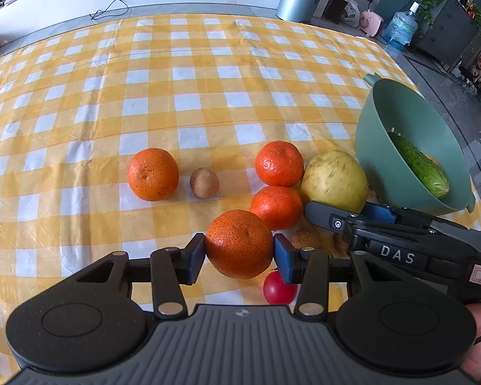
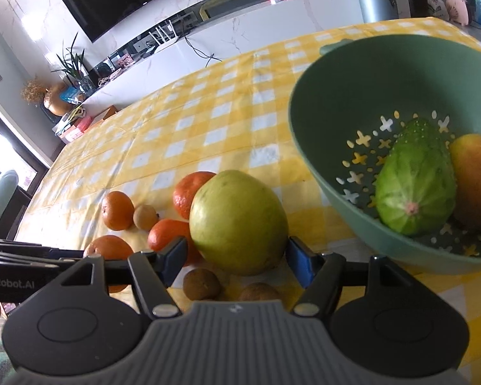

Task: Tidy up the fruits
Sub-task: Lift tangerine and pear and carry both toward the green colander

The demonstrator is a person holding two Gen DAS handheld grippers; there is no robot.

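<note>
Left wrist view alone shows a small red cherry tomato (image 1: 279,288) beneath the left hand-held gripper (image 1: 239,253), clamped on one round orange mandarin (image 1: 239,243). Four mandarins counted on the yellow-checked worktop (image 1: 192,96). The right hand-held gripper (image 2: 237,256), marked "DAS", straddles the yellow-green pear (image 2: 238,221), pads slightly clear. Right view alone shows an orange mango (image 2: 477,179) beside the cucumber (image 2: 415,189) in the green colander (image 2: 324,147).

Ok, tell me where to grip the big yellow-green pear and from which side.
Grip the pear across its wide lower belly, coming from the near side, angled down. It sits upright on the cloth, tangerines crowding its left, so keep the right tool straddling it.
</note>
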